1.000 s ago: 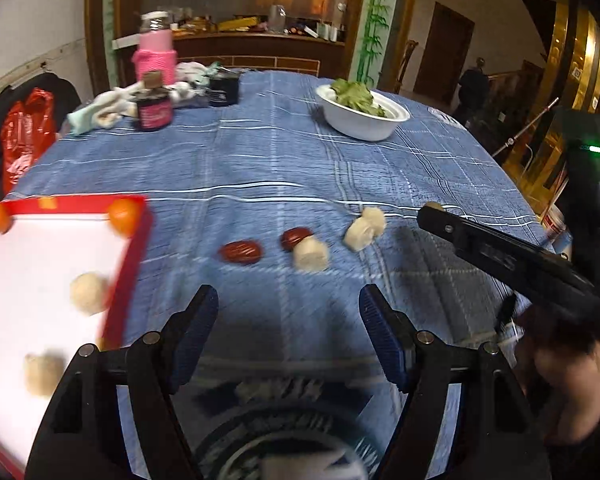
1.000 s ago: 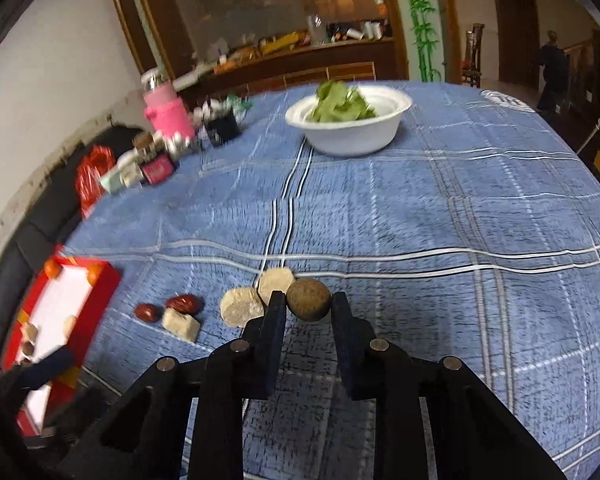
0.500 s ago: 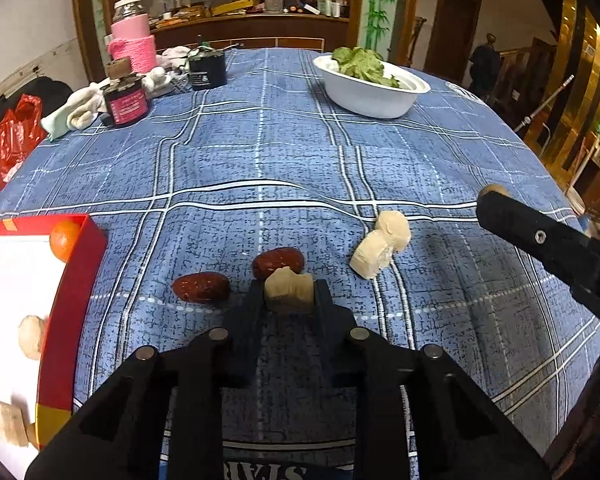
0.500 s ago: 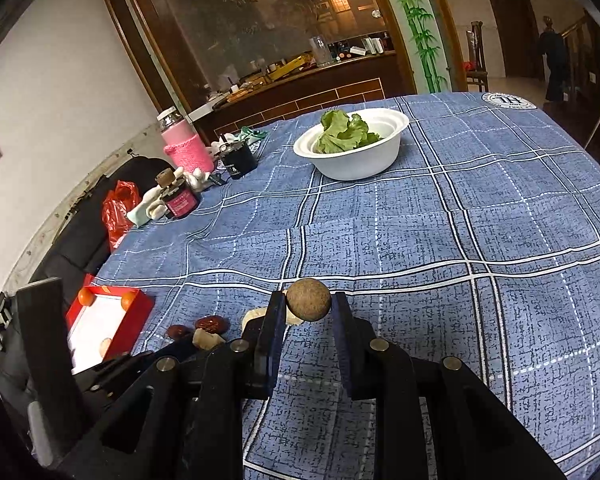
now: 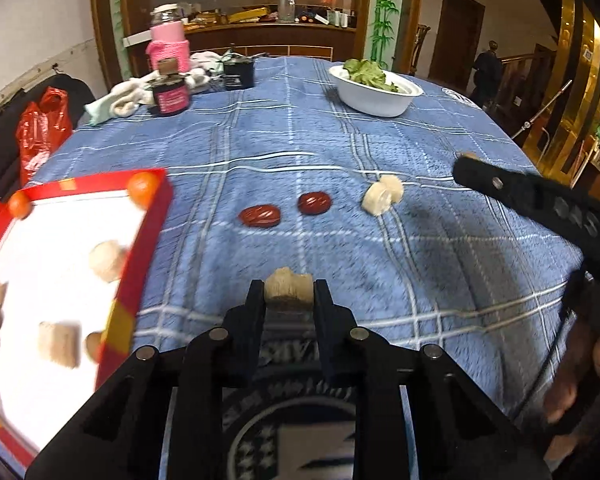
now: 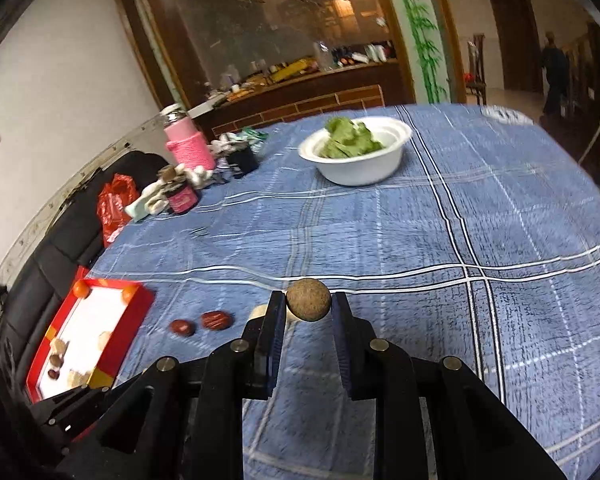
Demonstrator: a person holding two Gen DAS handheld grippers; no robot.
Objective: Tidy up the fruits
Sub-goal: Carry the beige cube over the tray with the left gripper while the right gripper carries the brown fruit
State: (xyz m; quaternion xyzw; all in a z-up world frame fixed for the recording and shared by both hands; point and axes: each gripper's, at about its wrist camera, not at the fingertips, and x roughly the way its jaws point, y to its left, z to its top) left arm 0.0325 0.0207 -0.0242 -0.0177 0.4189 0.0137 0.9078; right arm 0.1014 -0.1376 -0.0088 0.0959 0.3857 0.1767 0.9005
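Observation:
My left gripper (image 5: 289, 292) is shut on a pale banana chunk (image 5: 289, 286), held above the blue cloth to the right of the red tray (image 5: 138, 276). The tray holds several fruit pieces and two small oranges (image 5: 143, 187) at its far corners. Two red dates (image 5: 260, 216) and two pale chunks (image 5: 382, 198) lie on the cloth ahead. My right gripper (image 6: 309, 309) is shut on a round brown fruit (image 6: 309, 305), lifted over the cloth; in the left wrist view its black finger (image 5: 520, 196) reaches in from the right. The dates (image 6: 217, 320) and tray (image 6: 134, 320) sit to its left.
A white bowl of greens (image 5: 374, 90) stands far right on the table. A pink-sleeved bottle (image 5: 170, 44), a dark jar (image 5: 170, 96), a black cup (image 5: 239, 74) and cloths crowd the far left. A red bag (image 5: 40, 132) lies on a black seat beside the table.
My left gripper shut on the banana chunk next to the dates, then lifted it back and towards the tray. The right gripper rose a little with its brown fruit still held.

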